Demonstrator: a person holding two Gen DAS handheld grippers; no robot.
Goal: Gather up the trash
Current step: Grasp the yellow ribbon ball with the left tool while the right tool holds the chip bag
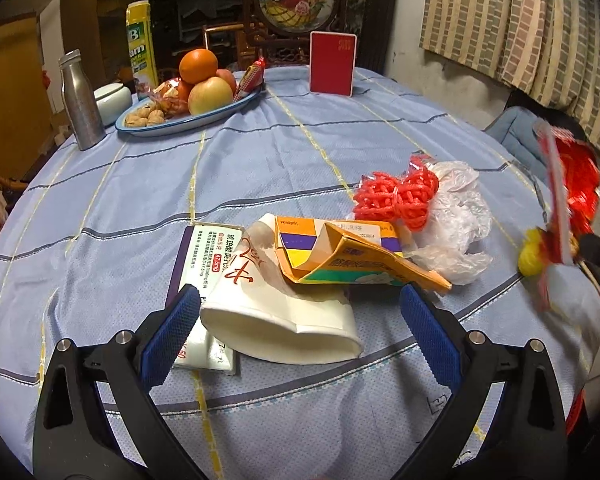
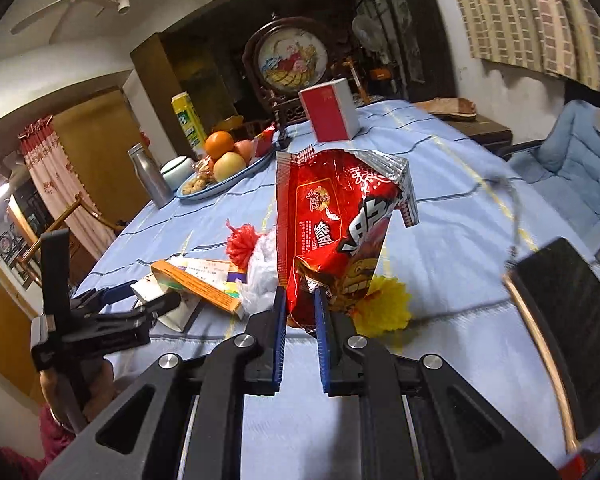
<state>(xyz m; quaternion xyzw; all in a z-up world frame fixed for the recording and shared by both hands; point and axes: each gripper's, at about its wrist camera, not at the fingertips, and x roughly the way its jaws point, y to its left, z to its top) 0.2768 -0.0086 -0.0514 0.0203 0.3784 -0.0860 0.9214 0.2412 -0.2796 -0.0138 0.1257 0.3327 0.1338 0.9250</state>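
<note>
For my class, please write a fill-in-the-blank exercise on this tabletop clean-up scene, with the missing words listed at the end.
1. The right tool is shut on a crinkled ______ foil snack bag.
2. The left tool is ______, its blue pads either side of a flattened white paper cup.
3. On the oval blue-rimmed plate, the orange sits on top of the other ______.
4. The tall silver metal bottle stands ______ on the striped blue tablecloth.

Missing words: red; open; fruit; upright
</note>
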